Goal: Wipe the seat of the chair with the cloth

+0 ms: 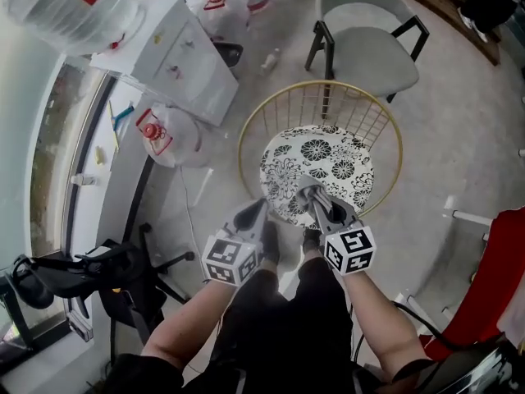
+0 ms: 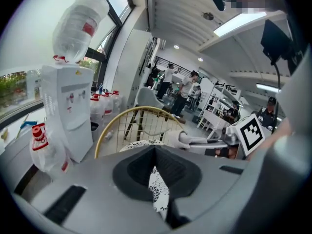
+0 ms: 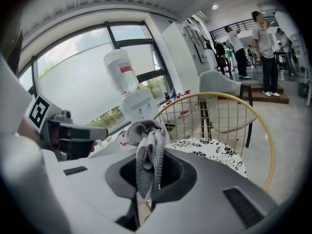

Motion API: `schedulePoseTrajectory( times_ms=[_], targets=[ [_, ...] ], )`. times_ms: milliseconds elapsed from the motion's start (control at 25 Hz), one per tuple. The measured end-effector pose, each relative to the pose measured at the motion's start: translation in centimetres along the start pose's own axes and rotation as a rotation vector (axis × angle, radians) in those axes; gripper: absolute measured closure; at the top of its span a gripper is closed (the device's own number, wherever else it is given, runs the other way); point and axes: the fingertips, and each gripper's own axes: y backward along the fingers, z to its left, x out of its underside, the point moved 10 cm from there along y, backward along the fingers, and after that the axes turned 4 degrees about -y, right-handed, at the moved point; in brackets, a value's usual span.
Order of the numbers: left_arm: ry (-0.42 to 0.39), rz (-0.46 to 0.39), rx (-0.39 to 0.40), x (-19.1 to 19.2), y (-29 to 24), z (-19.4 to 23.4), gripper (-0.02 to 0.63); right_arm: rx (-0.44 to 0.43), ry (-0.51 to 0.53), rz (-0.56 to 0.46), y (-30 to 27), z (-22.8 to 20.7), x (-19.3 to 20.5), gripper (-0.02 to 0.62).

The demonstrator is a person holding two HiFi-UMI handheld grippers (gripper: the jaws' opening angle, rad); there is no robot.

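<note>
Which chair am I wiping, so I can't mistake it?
Start at the white water dispenser; the chair stands to its right in the head view. Unlike the plain grey armchair behind, it has a gold wire back and black-and-white floral seat.

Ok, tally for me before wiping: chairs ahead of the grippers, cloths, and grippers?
Chairs: 2 (gold wire chair, grey armchair)
Cloths: 1 (cloth pinched in the right gripper)
Grippers: 2 (left gripper, right gripper)
Total: 5
</note>
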Motion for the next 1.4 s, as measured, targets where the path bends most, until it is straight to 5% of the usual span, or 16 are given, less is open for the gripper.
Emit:
schedulePoseTrajectory(
  times_ms=[680,1400],
  targets=[
    [0.023,0.239,-0.014,11.1,-4.1,3.0,0.599,-0.023,-0.039,0.328,-9.7,0.9,15.4,0.574],
    [0.038,0.353,0.026,15.4,-6.1,3.8,0.598,0.036,-0.081,0.428,-13.4,-1.2,21.8,0.574]
  ],
)
